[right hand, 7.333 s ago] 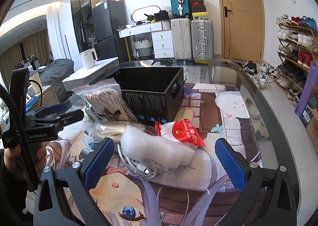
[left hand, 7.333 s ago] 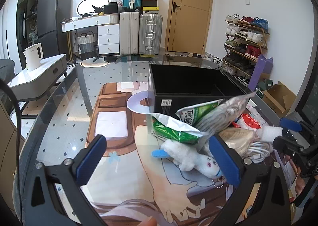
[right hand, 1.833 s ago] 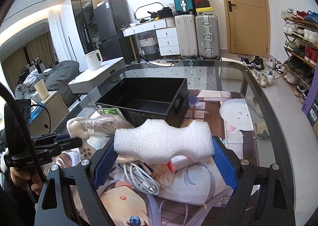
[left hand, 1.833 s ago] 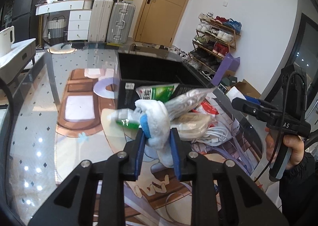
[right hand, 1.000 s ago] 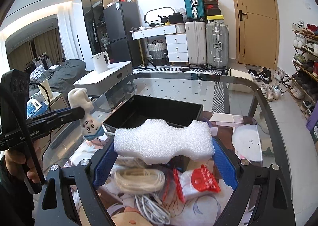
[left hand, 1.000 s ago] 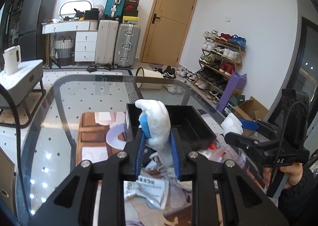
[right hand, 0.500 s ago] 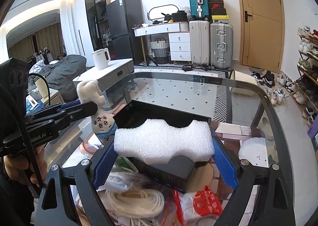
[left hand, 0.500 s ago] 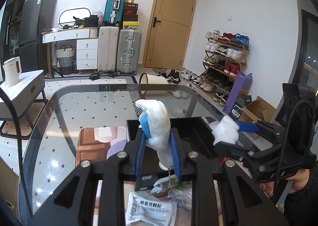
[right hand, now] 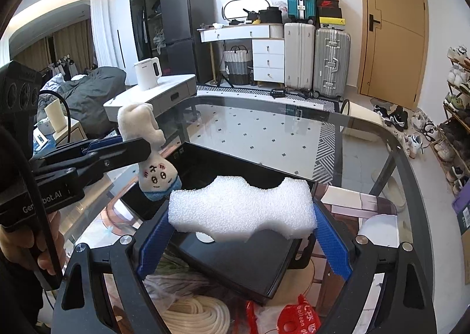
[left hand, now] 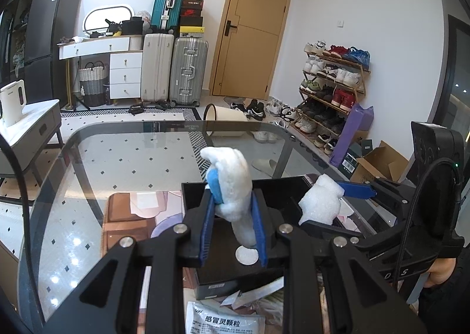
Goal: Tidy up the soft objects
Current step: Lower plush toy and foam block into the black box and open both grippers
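Left tool [left hand: 233, 228]: blue fingers pinching white plush toy [left hand: 232, 184], held above black box [right hand: 235, 254].
Right tool [right hand: 241, 234]: fingers clamping white foam block [right hand: 241, 207], also over the box.
Black box: open-topped, on glass worktop [right hand: 279, 134].
Beside box: coiled cord [right hand: 194, 318], red packet [right hand: 293, 319].

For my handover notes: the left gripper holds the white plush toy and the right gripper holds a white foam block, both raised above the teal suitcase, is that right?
Not quite. The left gripper does hold the plush toy and the right gripper the foam block, but the right wrist view shows them above the black box on the table, not a suitcase.
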The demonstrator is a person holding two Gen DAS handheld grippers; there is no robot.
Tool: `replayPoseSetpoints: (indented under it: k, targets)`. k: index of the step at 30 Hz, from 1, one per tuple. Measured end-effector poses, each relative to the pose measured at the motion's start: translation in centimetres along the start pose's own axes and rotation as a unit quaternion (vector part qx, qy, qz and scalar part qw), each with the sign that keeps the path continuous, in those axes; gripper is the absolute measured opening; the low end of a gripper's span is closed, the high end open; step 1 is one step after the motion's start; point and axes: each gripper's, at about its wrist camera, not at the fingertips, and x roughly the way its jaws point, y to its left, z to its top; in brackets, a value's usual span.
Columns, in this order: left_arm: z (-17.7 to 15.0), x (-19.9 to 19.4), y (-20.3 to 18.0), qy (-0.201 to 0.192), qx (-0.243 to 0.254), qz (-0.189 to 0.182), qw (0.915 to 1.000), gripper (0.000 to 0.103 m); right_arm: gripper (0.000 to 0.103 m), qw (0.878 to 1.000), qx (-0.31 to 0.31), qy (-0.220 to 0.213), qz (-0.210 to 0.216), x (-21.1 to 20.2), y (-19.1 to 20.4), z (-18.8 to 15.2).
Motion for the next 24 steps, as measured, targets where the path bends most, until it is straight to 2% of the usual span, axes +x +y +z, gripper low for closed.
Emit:
replayPoseSetpoints:
  k: [14, 16, 19, 20, 21, 24]
  targets:
    - [-1.0, 3.2, -0.4, 0.033, 0.026, 0.006, 0.9991, 0.023, 0.091, 0.999, -0.037, 0.014, -0.007, 2.4, 0.0, -0.2]
    - [-1.1, 3.6, -0.5, 0.038, 0.028, 0.011, 0.9988, 0.024, 0.094, 0.999, -0.039, 0.014, -0.007, 2.7, 0.0, -0.2]
    - [-1.5, 3.7, -0.4, 0.04, 0.032, 0.025, 0.9984, 0.036, 0.098, 0.999, -0.04, -0.011, -0.012, 2.1, 0.1, -0.3]
    - [-1.5, 3.7, -0.3, 0.041, 0.032, 0.027, 0.9983, 0.049, 0.098, 0.999, -0.039, -0.016, -0.017, 1.8, 0.0, -0.3]
    - [-1.6, 3.5, -0.3, 0.041, 0.031, 0.028, 0.9983, 0.055, 0.099, 0.999, -0.036, -0.017, -0.022, 1.5, 0.0, -0.4]
    - [-1.7, 3.1, -0.4, 0.042, 0.032, 0.032, 0.9981, 0.057, 0.101, 0.999, -0.023, -0.018, -0.029, 0.5, -0.4, -0.7]
